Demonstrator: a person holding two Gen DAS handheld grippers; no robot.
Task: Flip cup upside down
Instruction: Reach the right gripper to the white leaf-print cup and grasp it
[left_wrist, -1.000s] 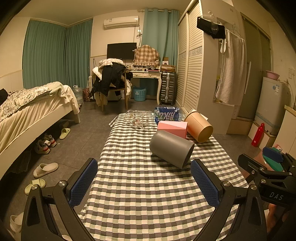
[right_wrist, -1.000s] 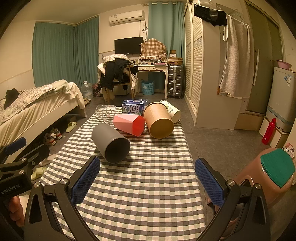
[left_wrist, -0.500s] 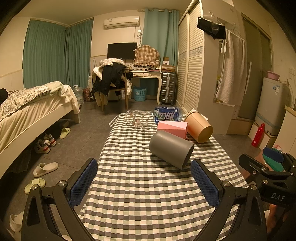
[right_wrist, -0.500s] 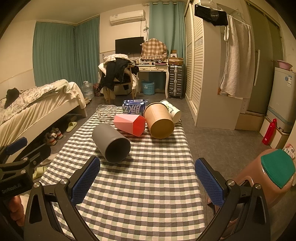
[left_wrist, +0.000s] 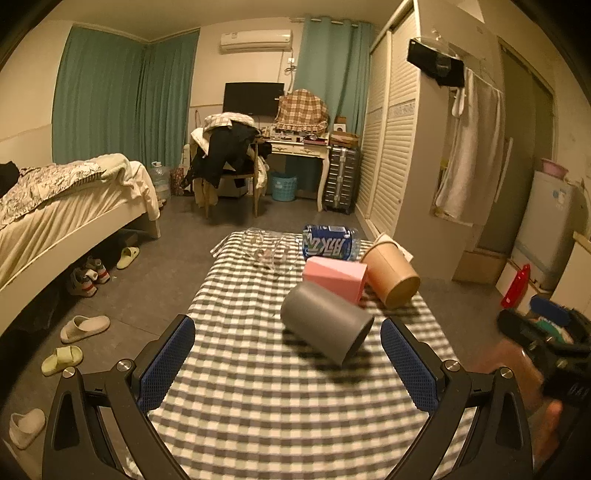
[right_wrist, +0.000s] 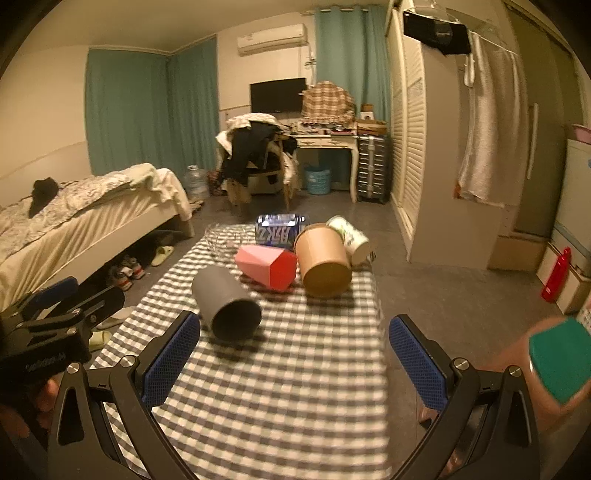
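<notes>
A grey cup (left_wrist: 327, 325) lies on its side on the checked tablecloth (left_wrist: 258, 398), its mouth toward me and to the right; it also shows in the right wrist view (right_wrist: 225, 304). Behind it lie a pink cup (left_wrist: 334, 275) and a brown cup (left_wrist: 389, 278), both on their sides. My left gripper (left_wrist: 288, 363) is open and empty, just short of the grey cup. My right gripper (right_wrist: 293, 360) is open and empty, with the grey cup near its left finger.
A blue-labelled bottle (left_wrist: 328, 243) and clear glasses (left_wrist: 266, 247) lie at the table's far end. A white paper cup (right_wrist: 349, 236) lies behind the brown cup. A bed (left_wrist: 55, 214) stands to the left, a wardrobe (left_wrist: 399, 155) to the right.
Both grippers have moved forward toward the grey cup, which now looks larger and nearer. The cups have not moved. Both grippers stay open.
</notes>
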